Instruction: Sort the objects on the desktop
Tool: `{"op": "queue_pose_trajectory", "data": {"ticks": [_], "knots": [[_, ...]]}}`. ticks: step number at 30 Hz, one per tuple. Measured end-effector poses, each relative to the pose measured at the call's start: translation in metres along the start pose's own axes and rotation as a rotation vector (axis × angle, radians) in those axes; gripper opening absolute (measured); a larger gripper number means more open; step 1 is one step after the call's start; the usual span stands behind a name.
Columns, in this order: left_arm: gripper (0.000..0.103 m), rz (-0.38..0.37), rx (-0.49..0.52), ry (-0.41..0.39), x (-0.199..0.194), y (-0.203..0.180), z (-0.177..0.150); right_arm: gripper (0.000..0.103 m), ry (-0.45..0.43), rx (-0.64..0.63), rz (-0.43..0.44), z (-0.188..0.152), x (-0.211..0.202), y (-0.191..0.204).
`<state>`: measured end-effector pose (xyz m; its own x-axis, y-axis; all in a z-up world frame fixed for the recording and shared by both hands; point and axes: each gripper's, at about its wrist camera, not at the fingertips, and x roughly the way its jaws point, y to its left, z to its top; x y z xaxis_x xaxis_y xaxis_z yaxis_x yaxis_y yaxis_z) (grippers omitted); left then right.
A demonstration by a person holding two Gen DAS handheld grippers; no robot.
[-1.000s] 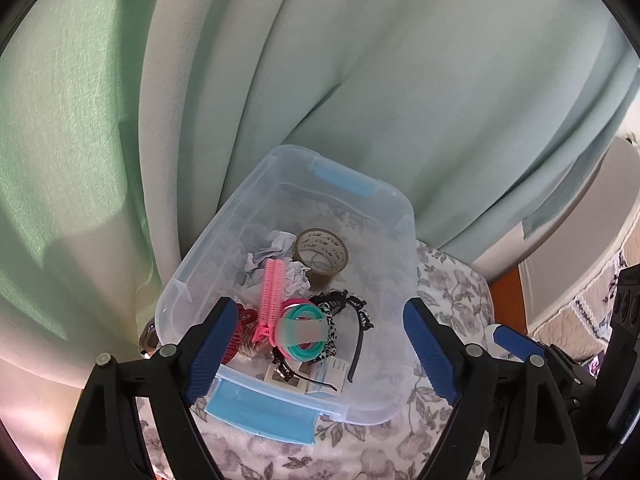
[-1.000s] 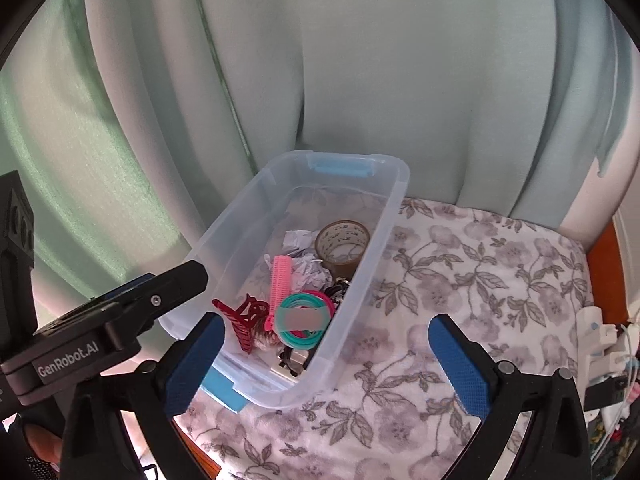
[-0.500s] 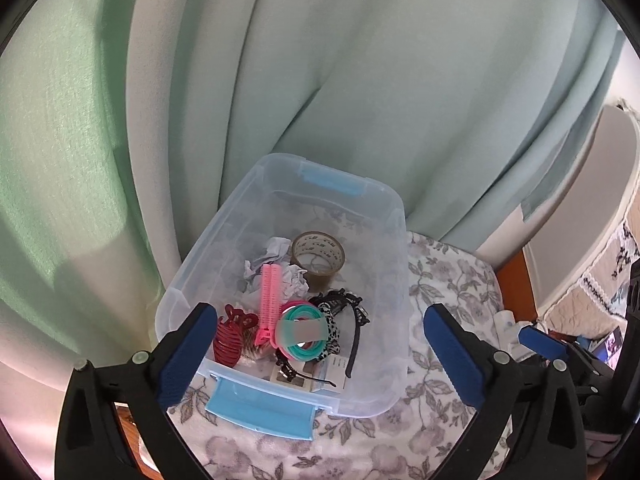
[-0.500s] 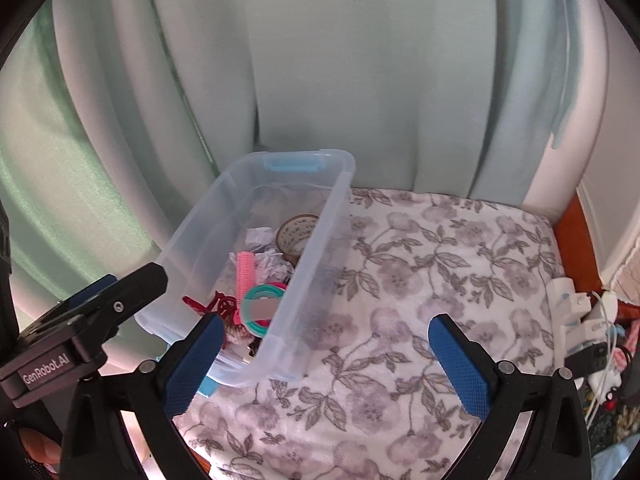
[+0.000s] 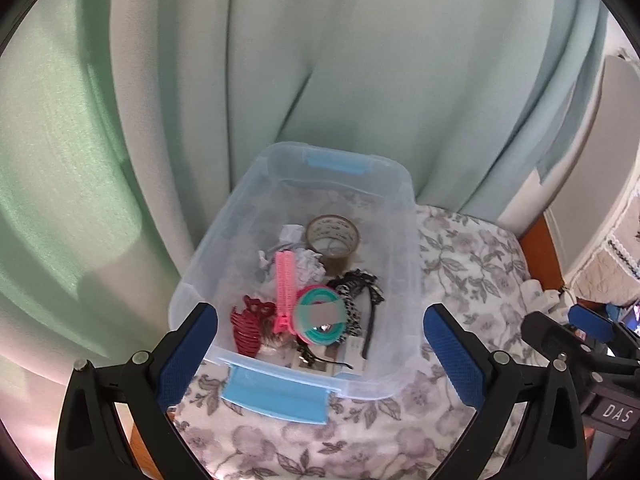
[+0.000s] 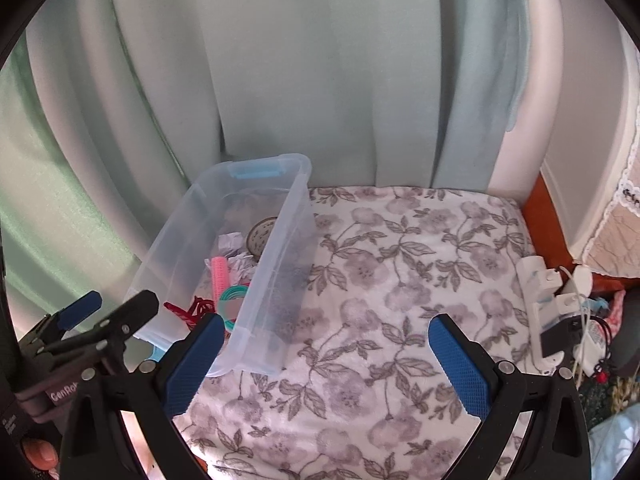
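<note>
A clear plastic bin (image 5: 404, 240) with blue latches stands on the floral cloth, also in the right wrist view (image 6: 288, 232). Inside lie a brown tape roll (image 5: 333, 236), a pink hair clip (image 5: 285, 284), a red claw clip (image 5: 250, 326), a teal ring (image 5: 320, 314), crumpled paper (image 5: 308, 266) and a black headband (image 5: 370, 300). My left gripper (image 5: 320, 354) is open and empty, just before the bin's near end. My right gripper (image 6: 326, 364) is open and empty over the cloth, right of the bin.
Pale green curtains (image 5: 360, 80) hang close behind the bin. The floral cloth (image 6: 400, 280) covers the tabletop. A white power strip with plugs and cables (image 6: 552, 304) lies at the right edge. The orange table edge (image 6: 548, 224) shows at the far right.
Both grippers have drawn back and turned right. The bin sits further left in the right wrist view. More floral cloth and the power strip have come into view. Both stay open.
</note>
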<state>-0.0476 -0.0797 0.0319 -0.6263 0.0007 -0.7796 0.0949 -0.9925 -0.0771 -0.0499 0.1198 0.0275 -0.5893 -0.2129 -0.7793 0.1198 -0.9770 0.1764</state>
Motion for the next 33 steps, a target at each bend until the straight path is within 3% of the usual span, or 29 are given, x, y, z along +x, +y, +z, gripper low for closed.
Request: {"op": "queue_pose_trajectory", "data": {"ticks": [7,13,23,33], "knots": [[0.103,0.047,0.071,0.029,0.001,-0.016,-0.002,0.103,0.027,0.009,-0.038,-0.001,-0.003,-0.003],[0.103,0.009,0.062,0.045,-0.003,-0.018,-0.001,0.103,0.045,0.031,-0.049,0.000,-0.010,-0.007],[0.103,0.039,0.070,0.060,-0.013,-0.020,0.004,0.103,0.057,0.033,-0.067,0.004,-0.019,-0.004],[0.103,0.008,0.050,0.064,-0.021,-0.018,0.006,0.103,0.035,0.031,-0.061,0.006,-0.030,-0.002]]}}
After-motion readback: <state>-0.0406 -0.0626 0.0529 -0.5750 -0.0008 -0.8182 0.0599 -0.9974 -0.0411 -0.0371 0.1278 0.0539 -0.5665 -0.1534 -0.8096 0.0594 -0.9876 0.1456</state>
